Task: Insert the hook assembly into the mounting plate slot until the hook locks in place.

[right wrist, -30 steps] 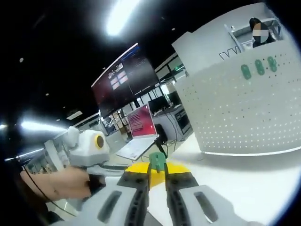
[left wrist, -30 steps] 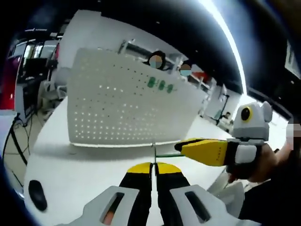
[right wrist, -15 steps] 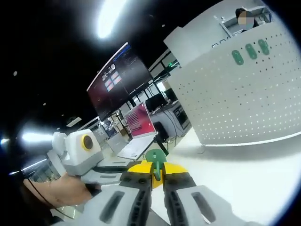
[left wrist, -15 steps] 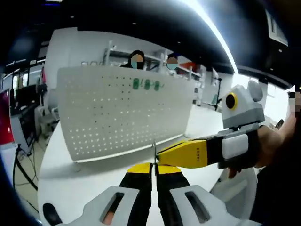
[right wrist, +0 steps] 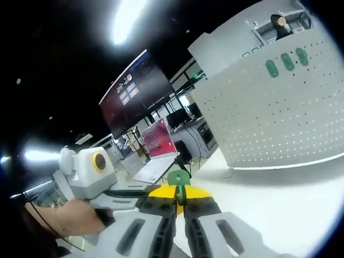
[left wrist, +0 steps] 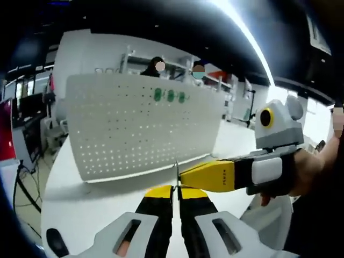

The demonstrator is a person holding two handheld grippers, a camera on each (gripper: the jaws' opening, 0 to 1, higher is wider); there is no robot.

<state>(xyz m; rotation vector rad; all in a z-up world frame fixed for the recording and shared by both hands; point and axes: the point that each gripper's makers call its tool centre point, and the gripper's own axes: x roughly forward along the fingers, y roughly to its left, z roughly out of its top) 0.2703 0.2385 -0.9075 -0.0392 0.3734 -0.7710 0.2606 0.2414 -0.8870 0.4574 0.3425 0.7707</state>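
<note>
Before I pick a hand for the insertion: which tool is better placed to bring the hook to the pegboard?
Right, probably: the right tool grips the green plastic hook piece; the left tool pinches a thin metal rod, facing the white perforated pegboard.

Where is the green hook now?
In the right gripper view the green hook sits at bottom centre, clamped at the right tool tips, well short of the white pegboard.

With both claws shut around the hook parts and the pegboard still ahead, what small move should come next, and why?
Probably bring the two claws together toward the pegboard. The right claw is shut on the green hook, the left claw on a thin metal pin, and both sit short of the board, whose three green pieces mark the upper rows. The slot itself cannot be made out.
</note>
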